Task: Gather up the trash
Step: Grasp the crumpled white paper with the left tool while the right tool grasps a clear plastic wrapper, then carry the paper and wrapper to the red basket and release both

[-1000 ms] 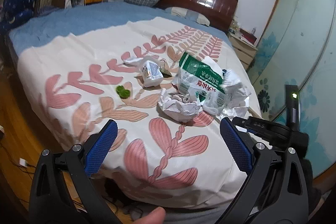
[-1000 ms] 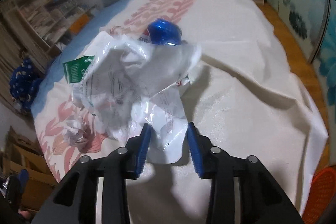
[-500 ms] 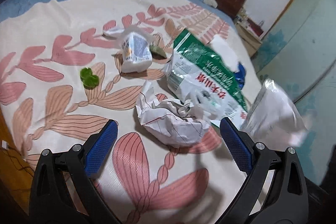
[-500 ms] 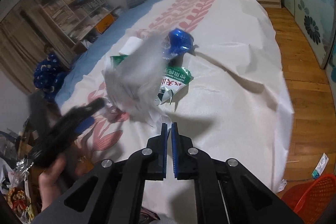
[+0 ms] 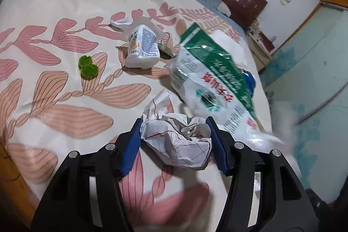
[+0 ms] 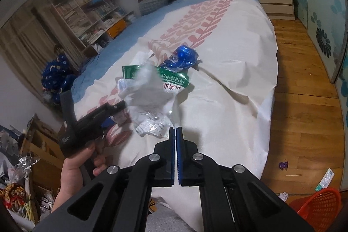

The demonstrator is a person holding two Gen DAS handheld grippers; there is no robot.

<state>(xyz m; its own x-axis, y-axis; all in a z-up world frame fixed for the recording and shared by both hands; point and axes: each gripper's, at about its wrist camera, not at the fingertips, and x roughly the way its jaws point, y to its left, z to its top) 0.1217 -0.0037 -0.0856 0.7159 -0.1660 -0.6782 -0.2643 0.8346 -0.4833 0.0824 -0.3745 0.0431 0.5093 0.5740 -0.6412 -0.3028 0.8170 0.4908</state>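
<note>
Left gripper [image 5: 175, 140] has just been closing around the crumpled paper ball [image 5: 176, 142] at the bed's [image 5: 65, 3] near edge: light, crushable, best squeezed mid-body. Right gripper [image 6: 175, 140] pinches a limp clear plastic bag [image 6: 150, 101].

A crumpled paper ball [image 5: 176, 140] lies on the bed [image 5: 54, 14]. Behind it lies a printed plastic bag [image 5: 208, 77]. A small carton [image 5: 142, 47] lies left of the bag.

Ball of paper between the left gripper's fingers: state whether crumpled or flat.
Crumpled: the ball of paper bulges in creased folds.
</note>
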